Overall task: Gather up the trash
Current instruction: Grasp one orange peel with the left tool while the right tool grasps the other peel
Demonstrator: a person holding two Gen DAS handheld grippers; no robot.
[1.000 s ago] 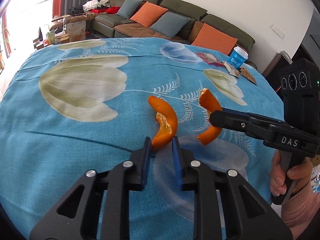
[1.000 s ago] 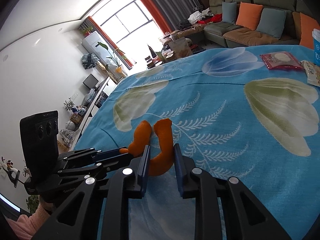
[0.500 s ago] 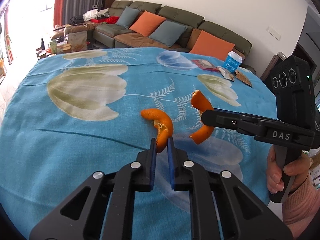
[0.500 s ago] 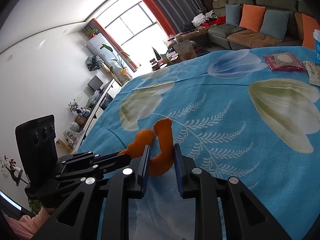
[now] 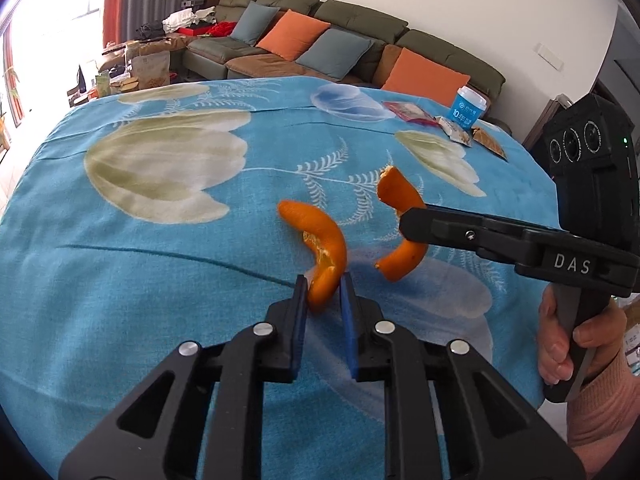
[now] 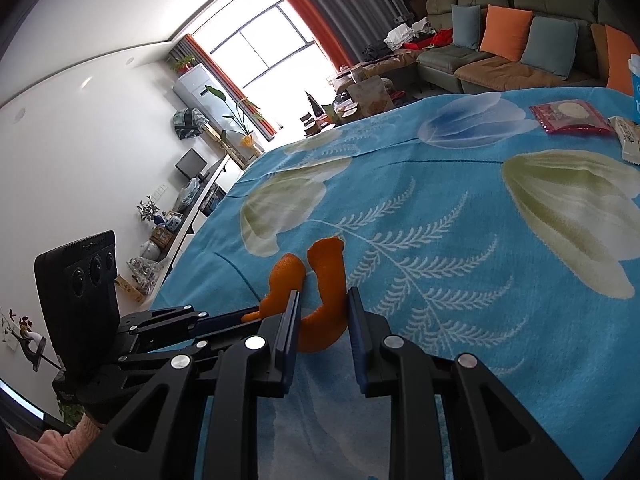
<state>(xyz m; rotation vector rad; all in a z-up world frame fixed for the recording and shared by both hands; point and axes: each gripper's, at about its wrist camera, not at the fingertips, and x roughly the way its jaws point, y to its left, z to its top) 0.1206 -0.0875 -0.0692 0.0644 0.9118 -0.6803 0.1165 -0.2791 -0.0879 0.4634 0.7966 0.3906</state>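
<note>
Two curved orange peels are held above a blue flowered tablecloth (image 5: 120, 248). My left gripper (image 5: 324, 286) is shut on the lower end of one peel (image 5: 320, 240). My right gripper (image 6: 323, 304) is shut on the other peel (image 6: 326, 296). In the left wrist view the right gripper (image 5: 408, 220) reaches in from the right, holding its peel (image 5: 400, 232) by the middle. In the right wrist view the left gripper (image 6: 256, 314) reaches in from the left with its peel (image 6: 282, 284) right beside mine.
At the table's far right corner lie a red snack packet (image 5: 408, 111), a white wrapper (image 5: 456, 132), a brown wrapper (image 5: 490, 145) and a blue paper cup (image 5: 468, 107). A sofa with cushions (image 5: 340, 48) stands behind the table.
My left gripper closed on its peel, and both peels rose off the cloth. The right gripper kept its hold throughout.
</note>
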